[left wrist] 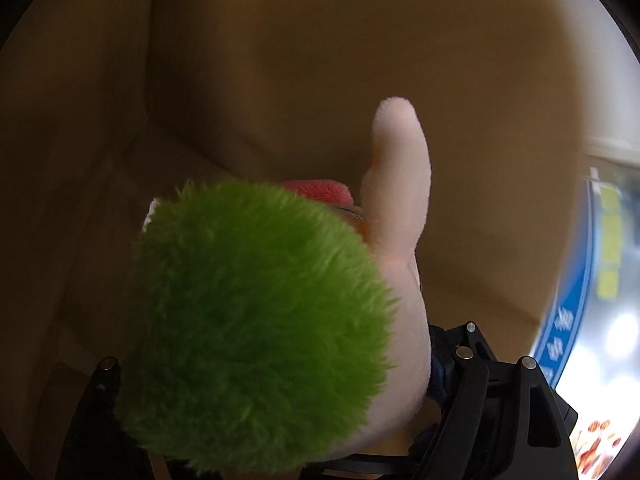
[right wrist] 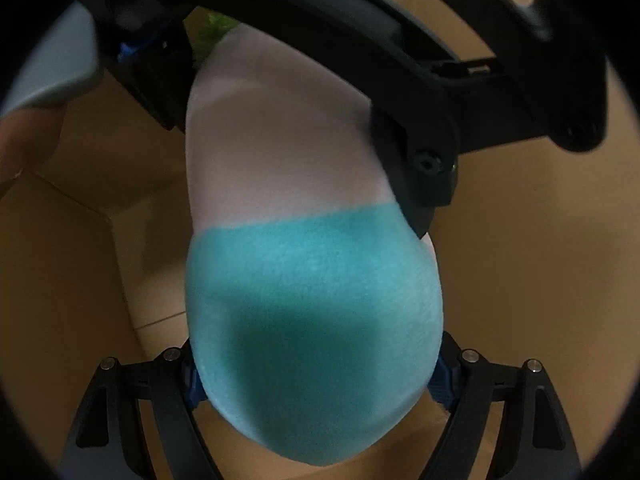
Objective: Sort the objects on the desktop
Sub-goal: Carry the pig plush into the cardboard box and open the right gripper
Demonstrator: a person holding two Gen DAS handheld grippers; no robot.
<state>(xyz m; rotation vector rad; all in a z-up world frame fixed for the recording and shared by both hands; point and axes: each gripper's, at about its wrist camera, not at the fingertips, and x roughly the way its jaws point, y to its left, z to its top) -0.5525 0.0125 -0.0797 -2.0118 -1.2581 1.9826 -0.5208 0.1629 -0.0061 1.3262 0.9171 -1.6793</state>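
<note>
A plush toy fills both views. In the left wrist view I see its fluffy green tuft (left wrist: 256, 320), a pale pink limb (left wrist: 400, 176) and a red patch (left wrist: 320, 190). My left gripper (left wrist: 280, 400) is shut on the toy's upper body. In the right wrist view the toy's teal lower half (right wrist: 316, 320) and pale middle (right wrist: 280, 140) hang between my right gripper's jaws (right wrist: 316, 376), which are shut on it. The left gripper's black frame (right wrist: 400, 80) shows clamped on the toy above. Both grippers hold the toy inside a cardboard box (right wrist: 540, 260).
Brown cardboard walls (left wrist: 320, 60) surround both grippers, with a box corner at the left (right wrist: 108, 216). A blue-edged poster or sign (left wrist: 568, 320) shows beyond the box rim at the right. A person's finger (right wrist: 24, 144) is at the left edge.
</note>
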